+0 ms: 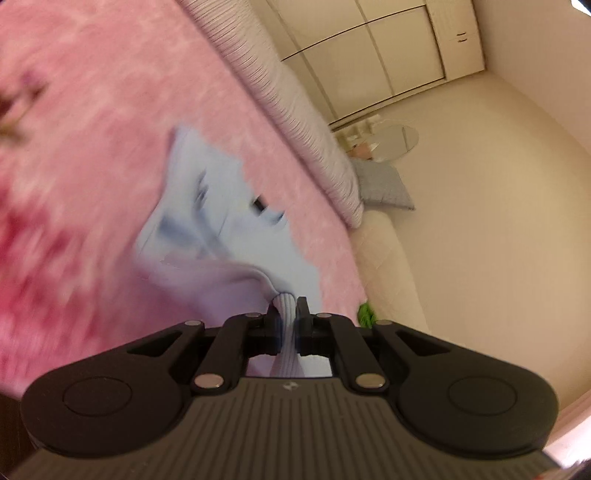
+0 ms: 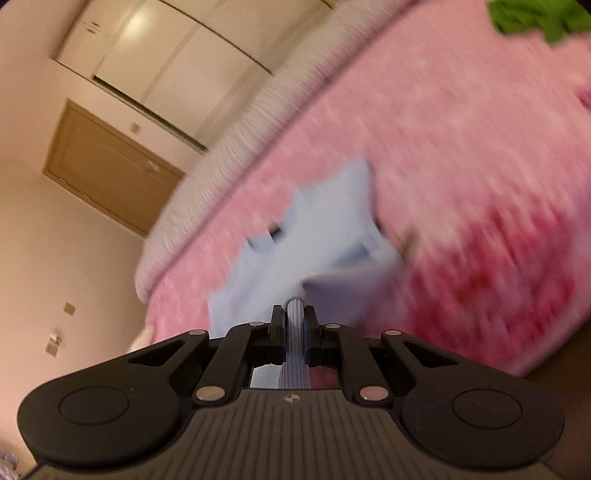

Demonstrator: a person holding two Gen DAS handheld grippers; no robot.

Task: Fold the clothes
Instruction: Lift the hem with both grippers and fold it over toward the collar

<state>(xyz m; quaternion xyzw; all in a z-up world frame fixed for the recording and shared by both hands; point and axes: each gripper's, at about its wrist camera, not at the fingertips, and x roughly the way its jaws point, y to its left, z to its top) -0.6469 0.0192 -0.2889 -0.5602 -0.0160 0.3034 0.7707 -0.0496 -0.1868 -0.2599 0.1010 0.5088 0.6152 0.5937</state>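
Left gripper point(image 1: 287, 308) and right gripper point(image 2: 294, 314) each clamped on pale-blue garment's point(image 1: 236, 221) ribbed edge.

A pink blanket point(image 1: 92, 122) covers the bed beside a striped pillow point(image 1: 314, 144) and wardrobe point(image 1: 369, 48).

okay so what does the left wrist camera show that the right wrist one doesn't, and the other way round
Only the left wrist view shows a grey pillow and an oval mirror by the wall. Only the right wrist view shows a brown door. Both show the pink blanket, the light blue garment lying on it with a ribbed edge pinched in each gripper, left gripper and right gripper, and a green cloth.
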